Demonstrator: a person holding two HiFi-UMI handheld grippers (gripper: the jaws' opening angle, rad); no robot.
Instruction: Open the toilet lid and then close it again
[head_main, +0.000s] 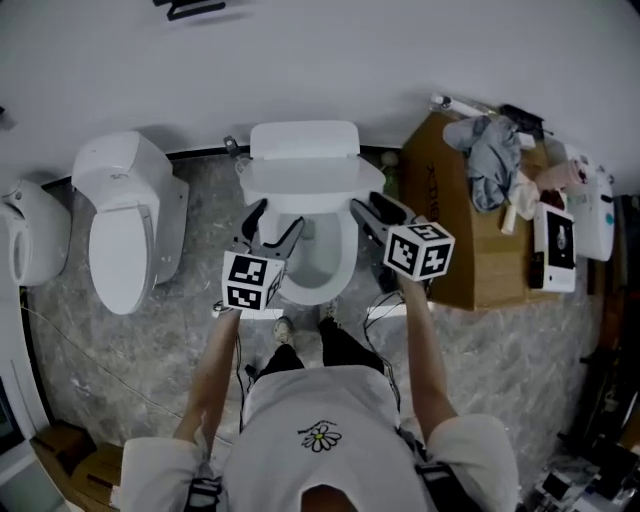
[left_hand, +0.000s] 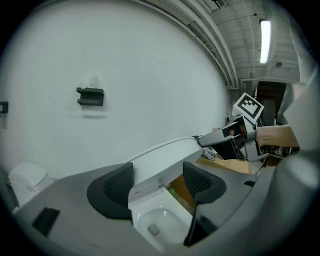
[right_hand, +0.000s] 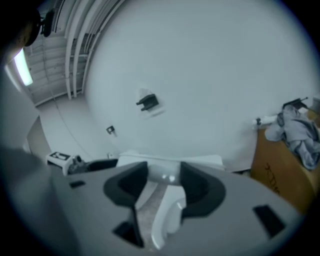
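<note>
The white toilet (head_main: 320, 275) stands against the wall in the middle of the head view. Its lid (head_main: 310, 180) is part-way up, tilted over the open bowl (left_hand: 157, 225). My left gripper (head_main: 275, 225) reaches under the lid's left front corner with its jaws wide apart. In the left gripper view the lid's edge (left_hand: 165, 157) runs between the dark pads (left_hand: 120, 187) without being pinched. My right gripper (head_main: 378, 210) stands open at the lid's right front corner, and the lid's rim (right_hand: 165, 175) shows between its pads (right_hand: 195, 185). The right gripper (left_hand: 235, 132) also shows at the lid's far end.
A second white toilet (head_main: 125, 225) stands to the left, with another white fixture (head_main: 30, 240) beyond it. A cardboard box (head_main: 470, 230) with a grey cloth (head_main: 495, 160) and clutter sits close on the right. A dark bracket (left_hand: 90, 96) hangs on the wall.
</note>
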